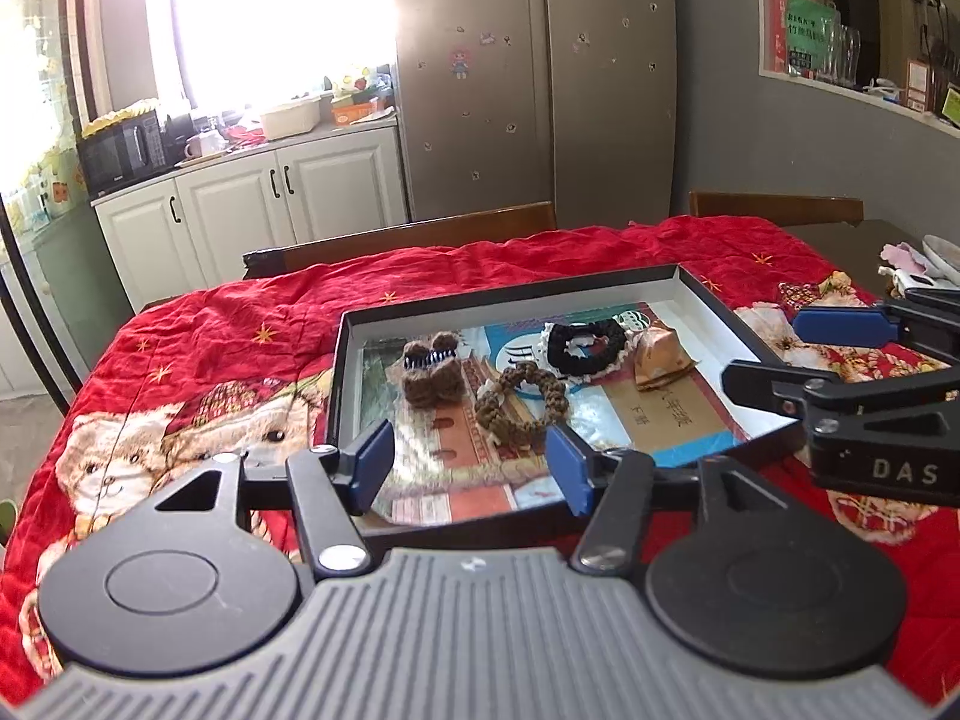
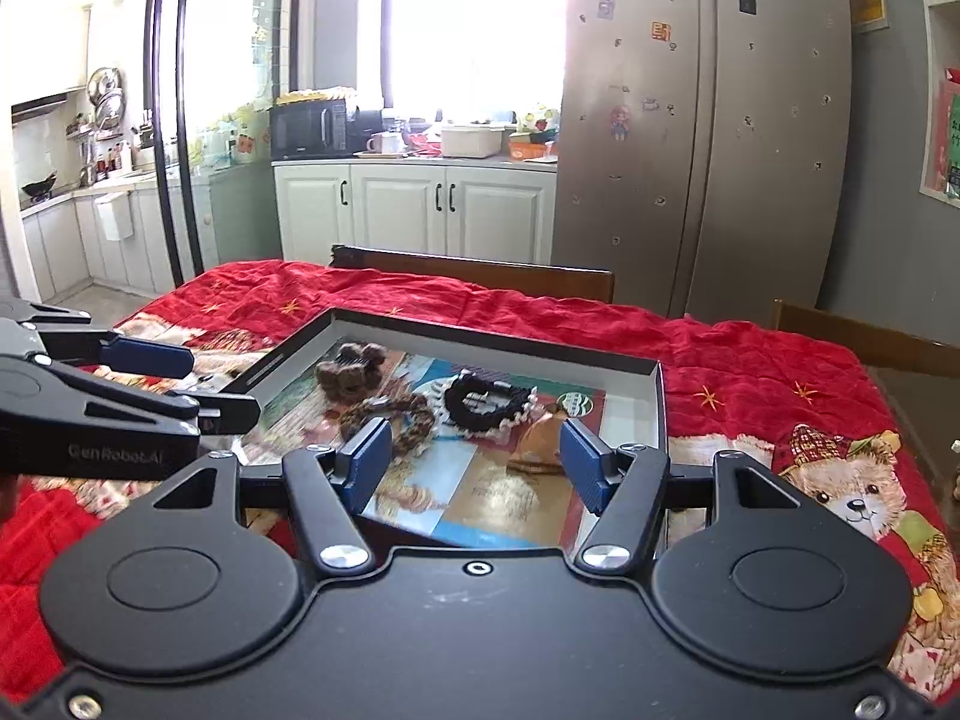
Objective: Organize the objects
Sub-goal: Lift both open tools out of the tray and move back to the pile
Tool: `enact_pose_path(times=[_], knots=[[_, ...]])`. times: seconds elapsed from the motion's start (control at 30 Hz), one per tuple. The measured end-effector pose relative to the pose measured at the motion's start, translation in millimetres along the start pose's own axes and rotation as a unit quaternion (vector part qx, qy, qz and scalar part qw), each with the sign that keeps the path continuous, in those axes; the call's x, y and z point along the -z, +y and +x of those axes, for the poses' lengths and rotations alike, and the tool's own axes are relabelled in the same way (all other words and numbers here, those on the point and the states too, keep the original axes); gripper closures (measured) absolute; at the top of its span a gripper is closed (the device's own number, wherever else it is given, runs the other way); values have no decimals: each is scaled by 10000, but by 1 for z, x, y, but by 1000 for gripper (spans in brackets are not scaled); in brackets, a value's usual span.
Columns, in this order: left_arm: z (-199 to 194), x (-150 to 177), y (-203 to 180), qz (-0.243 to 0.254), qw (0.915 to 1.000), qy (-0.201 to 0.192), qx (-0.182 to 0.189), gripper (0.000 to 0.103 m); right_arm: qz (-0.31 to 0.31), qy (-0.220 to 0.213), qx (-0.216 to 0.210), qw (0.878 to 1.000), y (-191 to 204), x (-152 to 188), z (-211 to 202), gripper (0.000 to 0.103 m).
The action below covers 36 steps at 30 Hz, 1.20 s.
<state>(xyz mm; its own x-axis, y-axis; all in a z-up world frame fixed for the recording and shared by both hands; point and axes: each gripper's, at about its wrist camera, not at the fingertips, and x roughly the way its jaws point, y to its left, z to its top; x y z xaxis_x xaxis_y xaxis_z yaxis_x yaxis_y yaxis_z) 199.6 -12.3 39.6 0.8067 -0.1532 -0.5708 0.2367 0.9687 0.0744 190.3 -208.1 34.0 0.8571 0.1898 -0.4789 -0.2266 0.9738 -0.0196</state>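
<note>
I hold my left gripper (image 1: pixel 471 467) and right gripper (image 2: pixel 477 461) tilted down over the black tray's (image 1: pixel 528 291) near edge, jaws apart, both empty.

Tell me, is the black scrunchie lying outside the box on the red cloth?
No, the black scrunchie lies inside the box, beside the brown braided one.

Blown-out window (image 1: pixel 270 18) glare, sharp frames, fisheye-bent edges
</note>
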Motion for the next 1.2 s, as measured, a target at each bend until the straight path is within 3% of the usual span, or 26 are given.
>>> enact_pose_path(times=[0.27, 0.53, 0.93, 1.2], knots=[[-26, 23, 8, -153, 9999, -32, -10, 29, -58, -51, -180, 9998, 8, 16, -47, 43], [-42, 52, 8, -185, 9997, -17, 131, 27, -29, 52, -27, 10000, 17, 43, -79, 42], [-43, 94, 8, 99, 9998, 95, 176, 26, 27, 230, 346, 9991, 34, 95, -87, 42], [-24, 103, 6, -181, 9987, 114, 457, 26, 110, 254, 457, 9986, 40, 116, -78, 42]])
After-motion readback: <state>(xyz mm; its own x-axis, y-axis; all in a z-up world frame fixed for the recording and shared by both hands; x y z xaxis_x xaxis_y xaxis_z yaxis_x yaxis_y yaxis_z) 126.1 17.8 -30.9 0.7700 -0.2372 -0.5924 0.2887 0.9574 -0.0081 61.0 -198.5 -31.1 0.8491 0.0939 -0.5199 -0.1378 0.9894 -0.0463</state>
